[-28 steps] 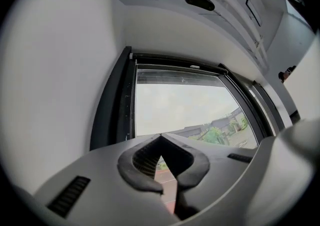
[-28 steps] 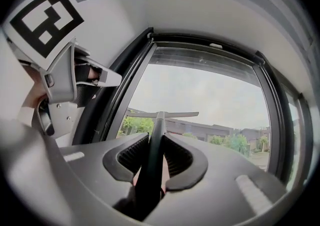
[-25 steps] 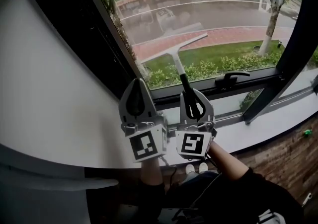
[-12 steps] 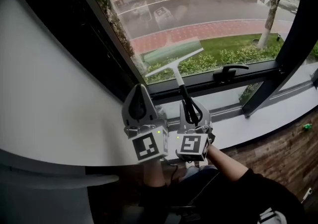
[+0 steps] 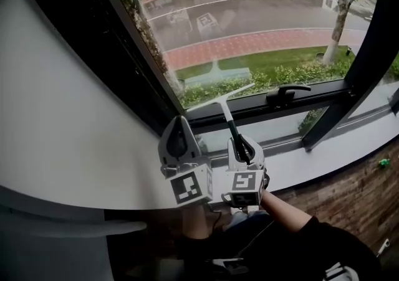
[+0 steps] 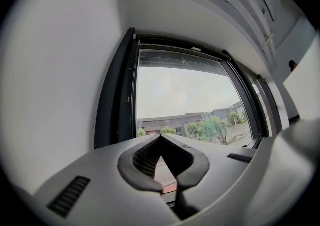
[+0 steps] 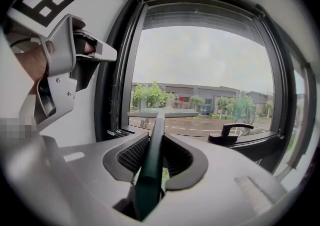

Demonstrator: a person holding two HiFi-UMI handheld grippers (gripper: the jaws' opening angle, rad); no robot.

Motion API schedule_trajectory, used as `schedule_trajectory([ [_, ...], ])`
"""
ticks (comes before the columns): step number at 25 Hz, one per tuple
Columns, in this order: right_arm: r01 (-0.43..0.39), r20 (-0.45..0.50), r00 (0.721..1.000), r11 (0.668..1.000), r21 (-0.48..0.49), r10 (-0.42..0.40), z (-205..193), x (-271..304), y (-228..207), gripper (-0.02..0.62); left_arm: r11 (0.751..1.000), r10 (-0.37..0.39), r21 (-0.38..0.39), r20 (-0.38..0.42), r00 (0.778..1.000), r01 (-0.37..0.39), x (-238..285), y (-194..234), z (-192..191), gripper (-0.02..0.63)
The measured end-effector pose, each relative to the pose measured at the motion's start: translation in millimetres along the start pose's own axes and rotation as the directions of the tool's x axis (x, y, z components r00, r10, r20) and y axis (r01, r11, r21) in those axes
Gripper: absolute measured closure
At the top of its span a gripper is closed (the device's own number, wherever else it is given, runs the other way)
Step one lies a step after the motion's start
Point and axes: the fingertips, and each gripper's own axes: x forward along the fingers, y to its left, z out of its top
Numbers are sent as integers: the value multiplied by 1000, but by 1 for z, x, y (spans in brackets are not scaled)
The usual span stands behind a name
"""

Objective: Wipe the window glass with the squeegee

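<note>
Left hand-held gripper (image 5: 180,125): jaws closed tip to tip with nothing between them, pointed up toward the window glass (image 5: 249,18). Just to its right, almost touching it, is the right hand-held gripper (image 5: 240,144), whose jaws are clamped on the dark green handle of the squeegee (image 5: 223,110). The handle runs forward from those jaws and turns pale toward the top. The crosswise blade sits at the lowest part of the glass, directly ahead of the right hand-held gripper. Further right, a black window handle (image 5: 288,94) lies on the lower frame.
</note>
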Motion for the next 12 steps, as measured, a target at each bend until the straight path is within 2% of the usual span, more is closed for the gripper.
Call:
schedule_trajectory([
  [3,1,43,999,999,54,-3,14,-9,-7,500,1000,-1,5,-1,1000,1,-2,-3,2,606],
  [7,7,194,981,994,109,-28,69,-33,-29,500,999,-34,28,28,999,34,-2,-13,18,606],
  [9,-1,292,956,991,131,-38,105,-47,-40,500,998,-47,52,54,997,45,0,-19,30,606],
  [12,-5,434,899,992,129,-52,158,-71,-58,500,996,-64,61,114,991,57,1,-31,52,606],
])
